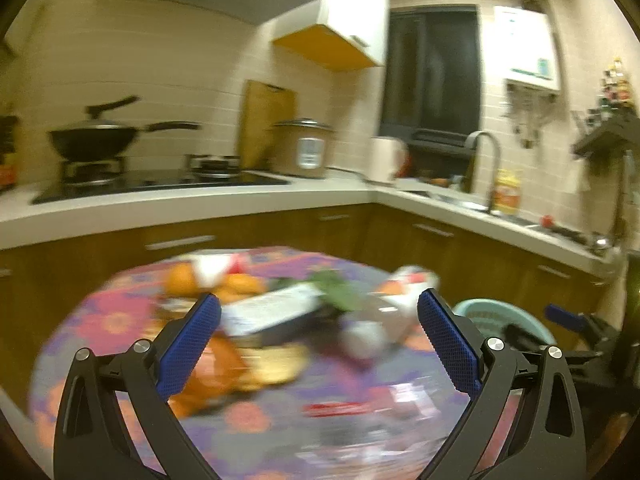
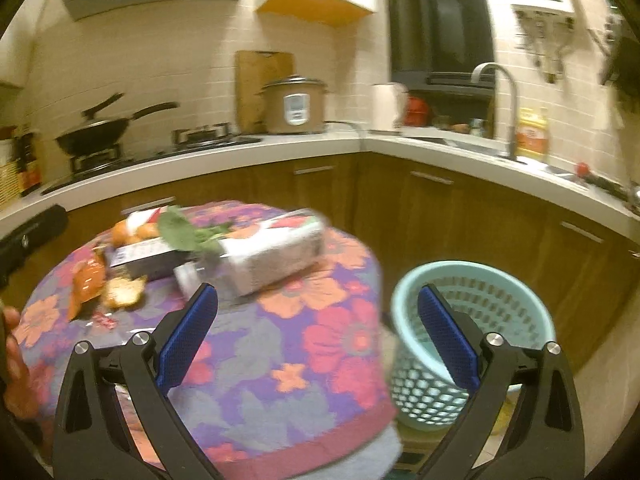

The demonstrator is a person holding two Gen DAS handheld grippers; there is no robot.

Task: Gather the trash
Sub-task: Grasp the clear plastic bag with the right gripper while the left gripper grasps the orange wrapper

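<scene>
A round table with a flowered cloth [image 2: 320, 344] holds trash: a white carton lying on its side [image 2: 276, 258], a flat box [image 2: 140, 254], a green leaf [image 2: 180, 232], orange peel [image 2: 124, 292], an orange wrapper [image 2: 86, 278] and oranges [image 2: 134, 232]. A light-green mesh bin [image 2: 476, 320] stands on the floor right of the table. My left gripper [image 1: 318, 340] is open and empty above the blurred trash pile [image 1: 276, 312]. My right gripper [image 2: 318, 340] is open and empty over the table's right edge, between carton and bin.
A kitchen counter [image 2: 360, 140] wraps around behind, with a wok on a stove [image 2: 92, 136], a rice cooker [image 2: 296, 106], a sink tap [image 2: 500, 96] and wooden cabinets below. The bin's rim [image 1: 480, 312] and the right gripper [image 1: 568, 320] show in the left wrist view.
</scene>
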